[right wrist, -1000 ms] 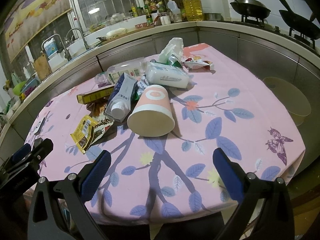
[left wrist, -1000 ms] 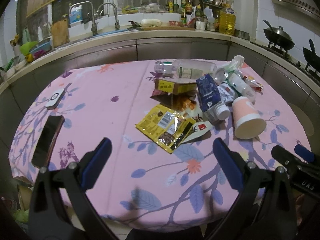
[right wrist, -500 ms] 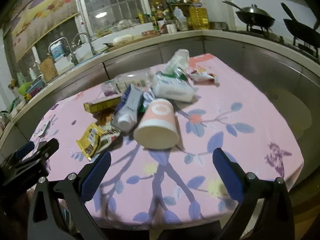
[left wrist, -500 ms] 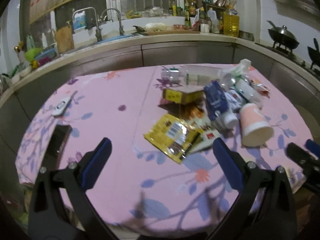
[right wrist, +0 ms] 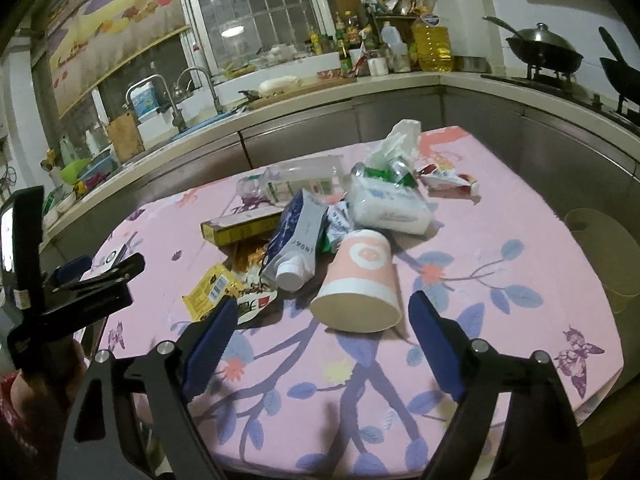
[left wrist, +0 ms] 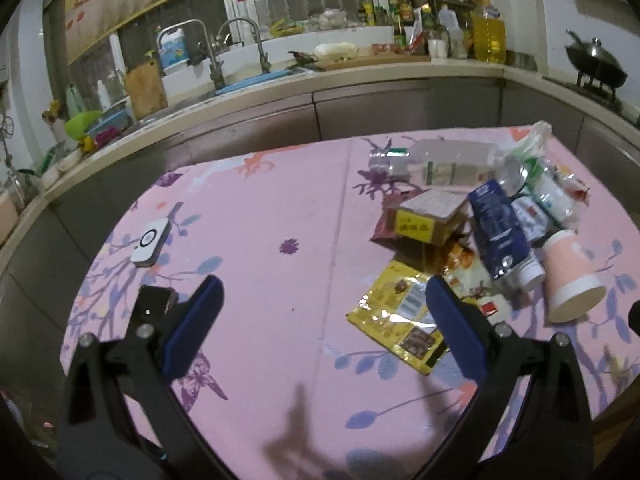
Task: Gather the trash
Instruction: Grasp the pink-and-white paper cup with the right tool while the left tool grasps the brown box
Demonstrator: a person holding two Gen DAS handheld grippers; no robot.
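Right gripper (right wrist: 318,326) hangs spread wide, empty, framing the tipped paper cup (right wrist: 358,282). Left gripper (left wrist: 322,312) gapes too, empty. Best bet: pinch the cup's rim gently, it'll crush

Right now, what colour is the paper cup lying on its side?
Pink with a white band, clearest in the right wrist view: paper cup.

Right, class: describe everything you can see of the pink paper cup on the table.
The pink paper cup looks like a disposable drink cup: pale pink wall with a white ring-and-dot mark, a white band at the rim, and a plain beige inside that appears empty. It lies tipped on its side on the floral tablecloth, mouth towards the right wrist camera, at the near edge of the trash pile. A blue-grey pouch with a white cap lies close beside it; contact is unclear. The right gripper is open just before it, not touching.
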